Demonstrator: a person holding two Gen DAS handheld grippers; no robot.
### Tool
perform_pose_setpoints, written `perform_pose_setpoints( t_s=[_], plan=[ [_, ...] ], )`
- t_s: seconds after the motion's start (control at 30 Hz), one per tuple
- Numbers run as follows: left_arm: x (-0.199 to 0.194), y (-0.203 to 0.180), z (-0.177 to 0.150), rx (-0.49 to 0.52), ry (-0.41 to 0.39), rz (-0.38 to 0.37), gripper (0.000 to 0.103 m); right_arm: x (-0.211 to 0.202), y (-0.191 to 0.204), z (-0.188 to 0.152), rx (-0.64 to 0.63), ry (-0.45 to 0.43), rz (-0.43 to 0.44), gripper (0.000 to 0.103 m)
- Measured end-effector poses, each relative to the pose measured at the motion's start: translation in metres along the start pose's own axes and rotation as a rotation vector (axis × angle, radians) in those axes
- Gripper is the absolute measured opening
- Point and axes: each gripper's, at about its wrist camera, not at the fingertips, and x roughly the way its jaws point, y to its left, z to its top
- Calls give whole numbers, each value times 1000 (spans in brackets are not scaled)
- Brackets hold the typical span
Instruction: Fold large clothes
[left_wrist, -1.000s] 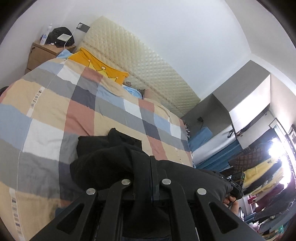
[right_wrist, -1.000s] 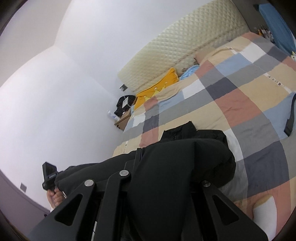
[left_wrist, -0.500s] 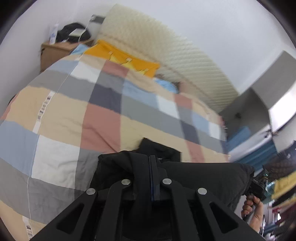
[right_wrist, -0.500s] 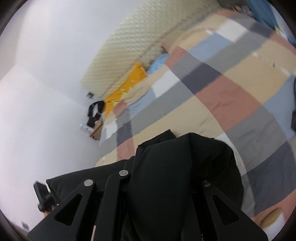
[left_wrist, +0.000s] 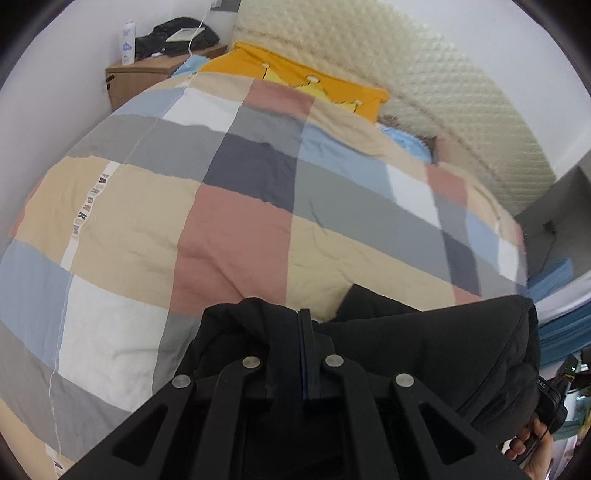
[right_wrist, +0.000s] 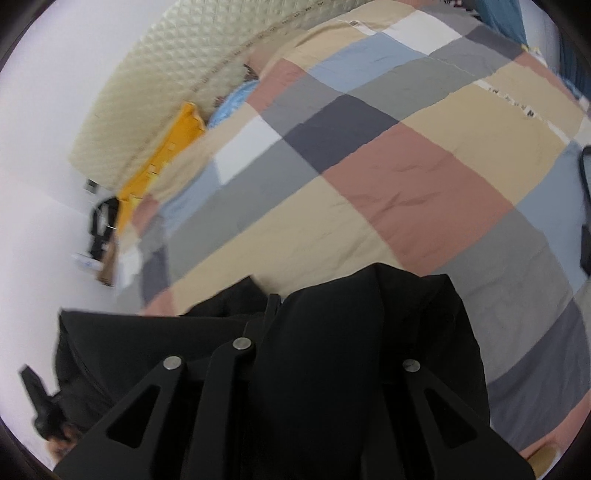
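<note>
Nearest me, the left hand-held gripper (left_wrist: 303, 325) is clenched on a bunched edge of the black garment (left_wrist: 424, 354), and the right hand-held gripper (right_wrist: 275, 306) is clenched on another part of that garment (right_wrist: 369, 332), which drapes over its frame and hides one finger. The garment hangs between both grippers above the near part of the bed (left_wrist: 229, 221), its far portion apparently resting on the checked quilt (right_wrist: 406, 177).

Risks, in my judgement: the bunched left grip may hold several layers, so the lay-down could trap a crease; fabric over the right frame could snag on release. Beyond, the yellow pillow (left_wrist: 317, 88) lies well apart, so it poses no obstruction.
</note>
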Motion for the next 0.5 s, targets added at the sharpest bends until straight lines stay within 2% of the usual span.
perform_pose_setpoints(
  t_s=[0.1, 0.3, 0.5],
  plan=[
    [22, -4, 8, -9, 20, 26, 6, 20, -2, 4, -3, 2, -24, 11],
    [59, -10, 21, -32, 39, 54, 7, 55, -18, 11, 50, 6, -10, 11],
    [96, -6, 25, -70, 104, 69, 7, 84, -19, 12, 52, 27, -28, 11]
  ],
)
